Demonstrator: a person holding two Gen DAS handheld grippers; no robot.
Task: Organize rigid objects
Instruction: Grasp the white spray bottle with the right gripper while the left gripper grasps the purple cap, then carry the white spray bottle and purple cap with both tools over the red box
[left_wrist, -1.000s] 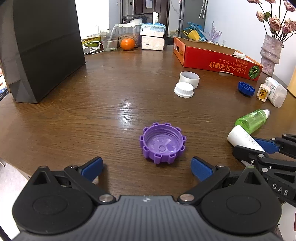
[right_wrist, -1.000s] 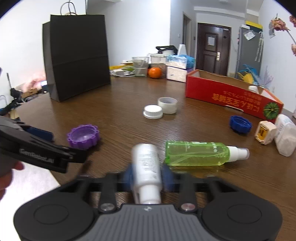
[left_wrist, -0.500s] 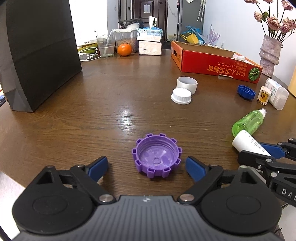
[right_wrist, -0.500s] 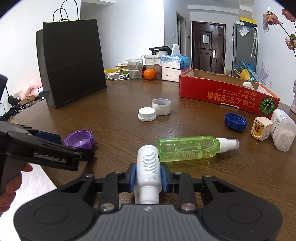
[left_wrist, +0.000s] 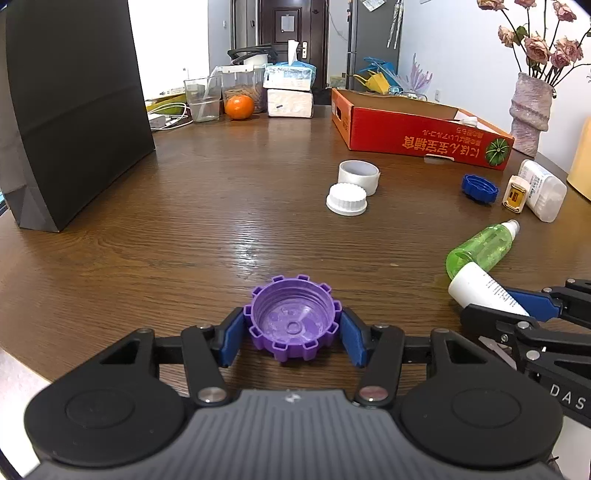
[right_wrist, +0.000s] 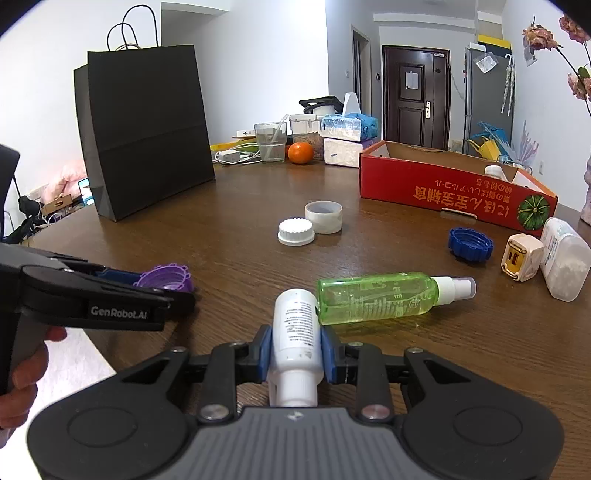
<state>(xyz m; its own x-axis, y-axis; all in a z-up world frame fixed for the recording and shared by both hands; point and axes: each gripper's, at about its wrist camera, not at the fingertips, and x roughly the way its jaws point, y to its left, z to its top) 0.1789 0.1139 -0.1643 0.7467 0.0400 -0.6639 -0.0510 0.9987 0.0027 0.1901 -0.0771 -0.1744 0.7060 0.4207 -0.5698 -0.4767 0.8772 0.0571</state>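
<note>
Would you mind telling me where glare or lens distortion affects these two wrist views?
Left wrist view: window glare streaks the table just beyond the purple cap; the table's near edge bows from fisheye. Right wrist view: dark vignette fills the upper corners, the black bag leans, and the white bottle stays sharp.

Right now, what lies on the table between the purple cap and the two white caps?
Nothing: between the purple cap and the white caps only bare wooden table shows, in the left wrist view.

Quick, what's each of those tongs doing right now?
Left tongs: just closed onto the purple cap.
Right tongs: shut on the white bottle.
</note>
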